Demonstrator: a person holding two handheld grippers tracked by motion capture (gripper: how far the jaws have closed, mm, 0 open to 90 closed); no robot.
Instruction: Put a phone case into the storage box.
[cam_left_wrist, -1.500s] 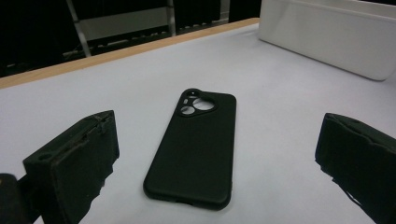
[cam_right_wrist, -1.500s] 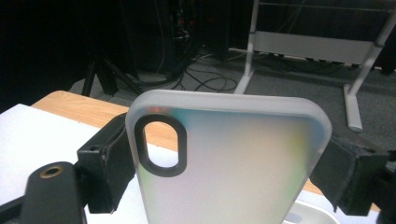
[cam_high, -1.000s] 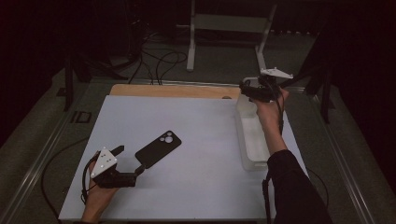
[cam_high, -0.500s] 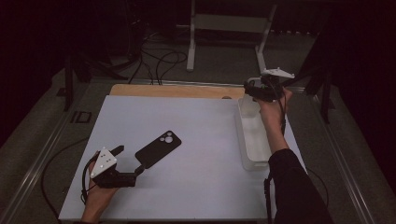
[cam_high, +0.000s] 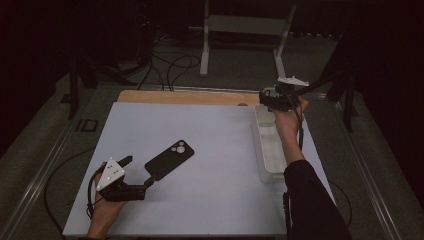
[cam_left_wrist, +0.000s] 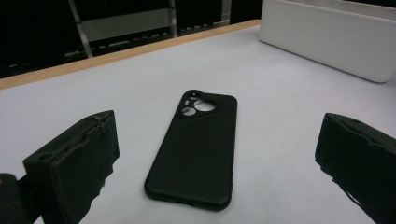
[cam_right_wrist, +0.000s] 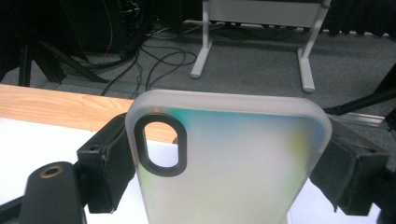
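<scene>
Since the earlier frames: right gripper (cam_high: 266, 100) shifted slightly right and toward the tray's far end, raised above it; left gripper (cam_high: 142, 172) and black phone case (cam_high: 169, 159) unmoved.

High view. White board (cam_high: 215, 150) laid over a wooden table, wood edge (cam_high: 185, 97) exposed along the far side. Black phone case flat on the board, left of centre, camera cutout at its far right end, lying on a diagonal. Left gripper resting low on the board at the near left corner, grey three-cornered plate on top, jaws spread and pointing at the case's near end; one jaw tip just beside the case, contact not determinable. White tray (cam_high: 270, 150) along the board's right edge, long side running away from the person. Right gripper held above the tray's far end, hand and dark sleeve (cam_high: 310, 200) reaching over the tray. Floor beyond with cables and a white stand.

Left gripper view. Both black jaws wide apart, nothing pressed between them. Black phone case (cam_left_wrist: 194, 149) flat on the white board ahead, between the jaw lines, cutout at the far end. White tray (cam_left_wrist: 327, 37) at upper right, well apart.

Right gripper view. Frosted translucent phone case (cam_right_wrist: 229, 163) clamped by its long edges between the two jaws, oval camera cutout at upper left, case raised clear of the board. Wood edge (cam_right_wrist: 56, 109) and floor cables behind.
</scene>
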